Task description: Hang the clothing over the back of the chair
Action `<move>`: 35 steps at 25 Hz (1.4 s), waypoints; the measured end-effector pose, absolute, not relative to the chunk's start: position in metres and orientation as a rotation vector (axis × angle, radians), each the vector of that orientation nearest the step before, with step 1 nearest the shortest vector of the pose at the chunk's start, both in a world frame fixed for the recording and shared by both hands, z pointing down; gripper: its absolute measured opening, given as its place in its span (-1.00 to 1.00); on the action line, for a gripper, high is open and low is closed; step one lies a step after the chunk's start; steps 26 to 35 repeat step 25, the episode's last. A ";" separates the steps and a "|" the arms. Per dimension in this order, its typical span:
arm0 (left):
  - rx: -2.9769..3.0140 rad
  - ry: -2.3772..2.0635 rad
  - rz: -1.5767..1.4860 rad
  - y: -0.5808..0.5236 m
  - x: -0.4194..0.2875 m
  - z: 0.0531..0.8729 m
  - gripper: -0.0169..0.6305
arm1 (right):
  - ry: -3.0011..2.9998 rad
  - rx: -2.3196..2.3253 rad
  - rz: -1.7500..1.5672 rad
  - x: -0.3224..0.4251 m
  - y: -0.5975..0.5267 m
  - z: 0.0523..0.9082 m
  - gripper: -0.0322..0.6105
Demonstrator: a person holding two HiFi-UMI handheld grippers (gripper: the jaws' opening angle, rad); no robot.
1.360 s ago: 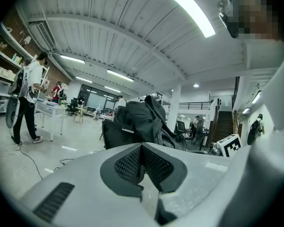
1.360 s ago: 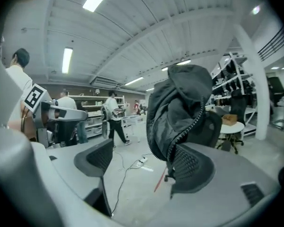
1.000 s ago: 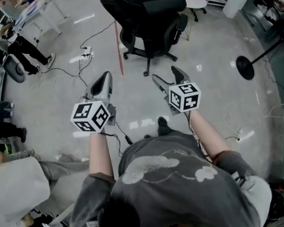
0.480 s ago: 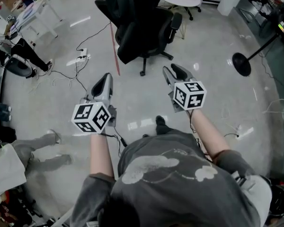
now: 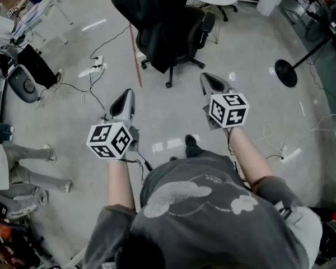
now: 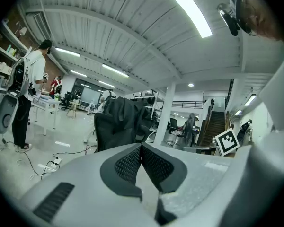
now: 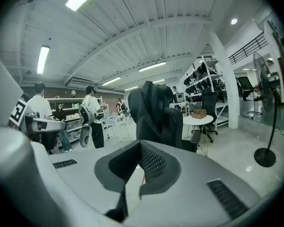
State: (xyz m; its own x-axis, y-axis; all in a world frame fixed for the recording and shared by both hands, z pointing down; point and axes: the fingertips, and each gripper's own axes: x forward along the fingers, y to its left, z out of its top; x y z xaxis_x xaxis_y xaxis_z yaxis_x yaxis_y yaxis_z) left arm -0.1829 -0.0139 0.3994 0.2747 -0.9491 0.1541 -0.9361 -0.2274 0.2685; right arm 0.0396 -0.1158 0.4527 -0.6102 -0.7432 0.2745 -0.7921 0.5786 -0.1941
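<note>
1. The clothing (image 5: pixel 148 1) hangs dark over the back of the chair (image 5: pixel 182 35). It is straight ahead of both sets of jaws and well apart from them.
2. Big change on the right gripper (image 5: pixel 213 80): its jaws were spread wide a second ago and are now pressed together, with nothing between them.
3. The left gripper (image 5: pixel 125 94) is as before, jaws pressed together and empty, pointing at the chair.
4. My read is that neither gripper has any cloth, so the hanging looks done and the grippers are just closing up.
5. Against the earlier frame, the right gripper sits higher in the head view and nearer the chair's base. The people at the left edge of the floor (image 5: pixel 252 55) have shifted.
</note>
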 end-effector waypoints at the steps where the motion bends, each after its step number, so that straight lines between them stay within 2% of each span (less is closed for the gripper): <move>1: 2.241 -1.718 -0.059 -0.012 -0.183 0.402 -0.94 | -2.649 1.279 0.432 0.037 -0.112 0.452 -0.93; 10: 2.211 -1.694 -0.019 -0.007 -0.179 0.431 -0.94 | -2.674 1.153 0.323 0.020 -0.093 0.449 -0.93; 35: 2.122 -1.694 0.005 0.017 -0.194 0.469 -0.94 | -2.643 1.095 0.362 0.003 -0.077 0.476 -0.93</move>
